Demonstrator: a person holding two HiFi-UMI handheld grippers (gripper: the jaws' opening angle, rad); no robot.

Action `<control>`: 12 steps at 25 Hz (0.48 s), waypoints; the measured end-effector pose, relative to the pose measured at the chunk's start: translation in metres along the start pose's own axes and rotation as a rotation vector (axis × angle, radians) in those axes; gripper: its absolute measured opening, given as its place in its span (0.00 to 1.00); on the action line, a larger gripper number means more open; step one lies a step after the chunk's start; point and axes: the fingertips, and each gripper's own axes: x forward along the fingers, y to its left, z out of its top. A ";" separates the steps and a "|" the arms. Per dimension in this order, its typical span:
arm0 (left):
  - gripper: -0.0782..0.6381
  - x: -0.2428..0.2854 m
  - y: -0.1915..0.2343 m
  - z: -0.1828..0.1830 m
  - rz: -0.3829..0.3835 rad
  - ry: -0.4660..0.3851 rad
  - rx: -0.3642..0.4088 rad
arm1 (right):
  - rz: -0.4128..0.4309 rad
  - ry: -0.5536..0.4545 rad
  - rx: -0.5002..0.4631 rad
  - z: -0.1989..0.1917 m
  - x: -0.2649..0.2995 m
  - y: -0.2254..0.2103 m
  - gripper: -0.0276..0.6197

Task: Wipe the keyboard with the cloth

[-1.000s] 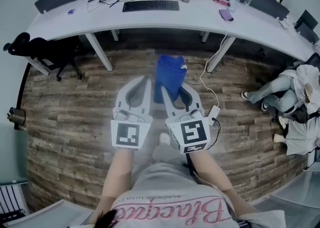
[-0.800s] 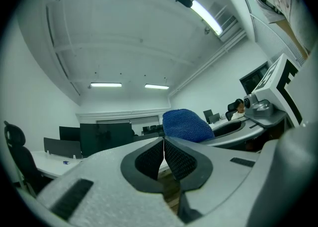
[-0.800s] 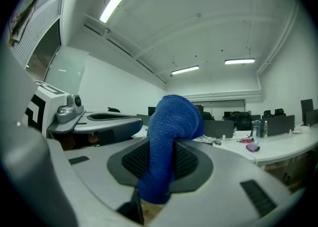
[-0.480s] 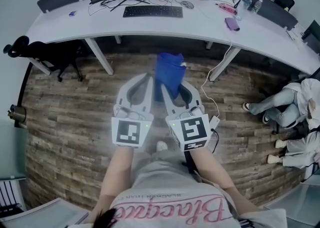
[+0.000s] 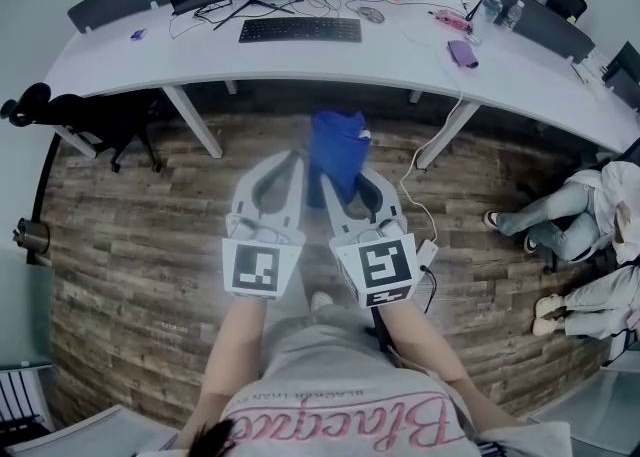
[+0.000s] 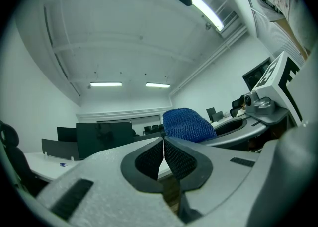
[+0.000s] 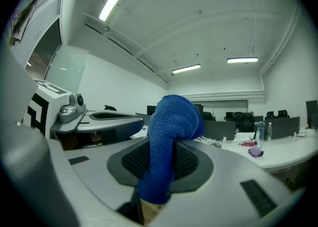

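A black keyboard [image 5: 300,30] lies on the long white desk [image 5: 400,55] far ahead of me, in front of a dark monitor. My right gripper [image 5: 345,185] is shut on a blue cloth [image 5: 335,150], which bulges out past its tips; the right gripper view shows the cloth [image 7: 169,141] pinched between the pads. My left gripper [image 5: 283,177] is shut with nothing in it, its pads meeting in the left gripper view [image 6: 163,157]. Both grippers are held side by side over the wooden floor, well short of the desk.
Cables, a purple item [image 5: 462,53] and bottles [image 5: 495,7] sit on the desk's right part. A black chair [image 5: 60,110] stands at the left. A white cable with an adapter [image 5: 428,225] trails on the floor. A seated person's legs [image 5: 555,210] are at the right.
The view has drifted slightly nearer the desk; the grippers and cloth keep the same pose. The seated person's legs at the right have shifted.
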 end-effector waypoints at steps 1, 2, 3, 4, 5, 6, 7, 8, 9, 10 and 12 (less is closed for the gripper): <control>0.12 0.003 0.003 -0.002 0.000 0.001 0.000 | -0.004 -0.002 0.002 0.000 0.003 -0.001 0.18; 0.12 0.006 0.006 -0.004 0.000 -0.001 -0.001 | -0.007 -0.004 0.003 -0.001 0.008 -0.003 0.18; 0.12 0.009 0.010 -0.005 0.000 -0.005 -0.003 | -0.009 -0.007 0.002 0.000 0.013 -0.003 0.18; 0.12 0.013 0.015 -0.006 0.000 -0.008 -0.004 | -0.010 -0.008 -0.001 0.000 0.019 -0.004 0.18; 0.12 0.017 0.020 -0.008 -0.002 -0.012 -0.003 | -0.012 -0.010 -0.006 0.000 0.025 -0.004 0.18; 0.12 0.023 0.025 -0.009 -0.005 -0.014 -0.001 | -0.014 -0.011 -0.012 0.001 0.032 -0.004 0.18; 0.12 0.028 0.030 -0.011 -0.008 -0.017 0.001 | -0.017 -0.014 -0.016 0.001 0.039 -0.006 0.18; 0.12 0.035 0.035 -0.012 -0.010 -0.022 0.001 | -0.021 -0.016 -0.019 0.002 0.047 -0.007 0.18; 0.12 0.041 0.040 -0.012 -0.011 -0.028 0.000 | -0.023 -0.019 -0.021 0.003 0.054 -0.009 0.18; 0.12 0.048 0.045 -0.012 -0.012 -0.035 0.001 | -0.026 -0.021 -0.024 0.004 0.062 -0.012 0.18; 0.12 0.061 0.057 -0.013 -0.017 -0.046 0.008 | -0.029 -0.025 -0.030 0.005 0.079 -0.017 0.18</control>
